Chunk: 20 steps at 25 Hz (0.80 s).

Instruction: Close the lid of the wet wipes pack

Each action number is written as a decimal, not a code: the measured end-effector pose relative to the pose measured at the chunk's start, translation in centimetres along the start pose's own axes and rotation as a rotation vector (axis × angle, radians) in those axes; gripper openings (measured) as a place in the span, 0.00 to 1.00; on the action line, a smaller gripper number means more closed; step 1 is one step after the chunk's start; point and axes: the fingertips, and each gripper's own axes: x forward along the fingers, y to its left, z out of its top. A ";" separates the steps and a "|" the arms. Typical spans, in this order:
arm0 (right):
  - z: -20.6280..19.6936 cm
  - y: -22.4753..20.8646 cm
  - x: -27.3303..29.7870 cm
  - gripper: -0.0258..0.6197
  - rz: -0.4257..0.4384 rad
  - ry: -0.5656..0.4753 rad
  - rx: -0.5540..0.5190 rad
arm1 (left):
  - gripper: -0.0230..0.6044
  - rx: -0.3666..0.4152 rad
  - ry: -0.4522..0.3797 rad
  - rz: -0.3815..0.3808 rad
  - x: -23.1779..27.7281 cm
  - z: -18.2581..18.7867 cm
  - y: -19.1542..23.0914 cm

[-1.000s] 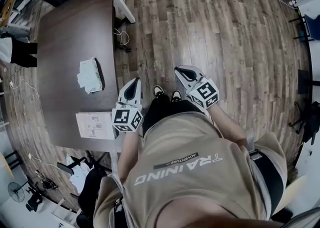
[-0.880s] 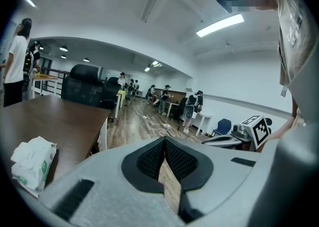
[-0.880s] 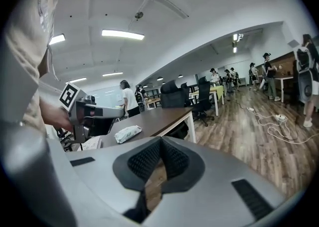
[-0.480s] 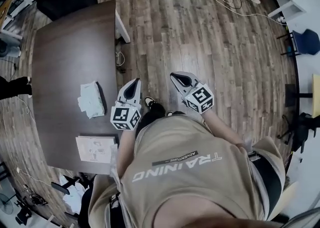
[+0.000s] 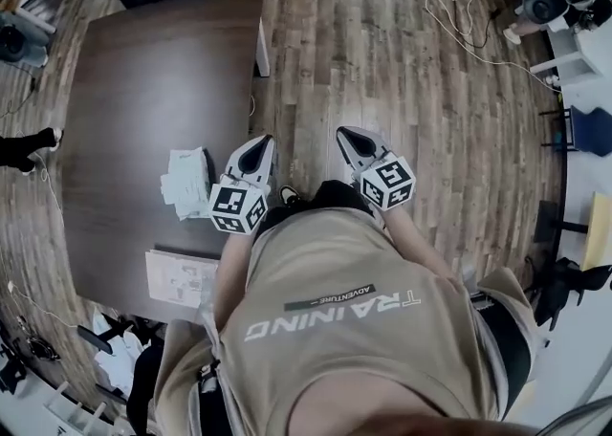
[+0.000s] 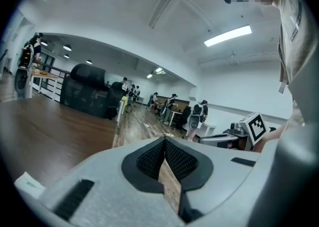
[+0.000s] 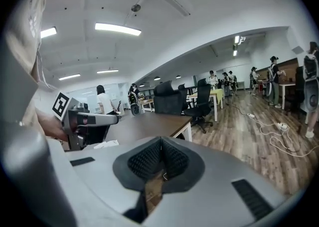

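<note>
Left claw (image 5: 256, 152): jaws pressed together at the tips, nothing between them. It is held off the 3 o'clock edge of the worktop (image 5: 143, 71), over the floor (image 5: 430, 90), and points to 12 o'clock.
Right claw (image 5: 359, 142): jaws likewise shut tip to tip and empty. It sits at 3 o'clock from the left claw, well clear of the worktop, and points to about 11 o'clock.
Wet wipes pack (image 5: 187, 182): white and crumpled-looking on top. It lies on the worktop near the 3 o'clock edge, at 9 o'clock from the left claw and near it, touched by neither claw.
Lid: too small to tell whether it stands open or lies flat.
Paper sheet (image 5: 177, 276): printed, lying flat at 6 o'clock from the pack and apart from it. It seems to play no part in the task.
Person (image 5: 335, 329): wears a beige shirt and stands beside the worktop rather than facing it. That explains why both claws point along its edge and not at the pack.
Cables (image 5: 449, 13): loose on the floor at 1 o'clock, far from the work.
Reason for hold: judged a carrying posture, both claws level, empty and shut. Shut jaws would also suit pressing a lid down rather than gripping it.
Stage: judged approach only, closing not begun.
Next move calls for: a turn toward 9 o'clock. The left claw is nearest and likeliest to reach the pack first.
</note>
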 end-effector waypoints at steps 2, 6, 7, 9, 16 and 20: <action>0.5 1.1 1.5 0.06 0.044 0.011 -0.019 | 0.04 -0.030 -0.011 0.042 -1.4 0.0 1.1; 2.0 3.7 5.6 0.06 0.188 0.029 -0.114 | 0.04 -0.117 -0.026 0.176 -4.2 -1.2 4.7; 2.4 4.3 6.7 0.06 0.229 0.034 -0.131 | 0.04 -0.143 -0.036 0.217 -4.9 -1.3 5.7; 3.0 5.4 8.8 0.06 0.314 0.051 -0.161 | 0.04 -0.188 -0.063 0.293 -6.3 -1.4 7.1; 3.6 9.6 16.8 0.06 0.588 0.124 -0.220 | 0.04 -0.264 -0.107 0.527 -8.9 -0.9 11.4; 4.6 12.7 20.6 0.06 0.789 0.142 -0.252 | 0.04 -0.294 -0.099 0.684 -10.4 -0.4 13.4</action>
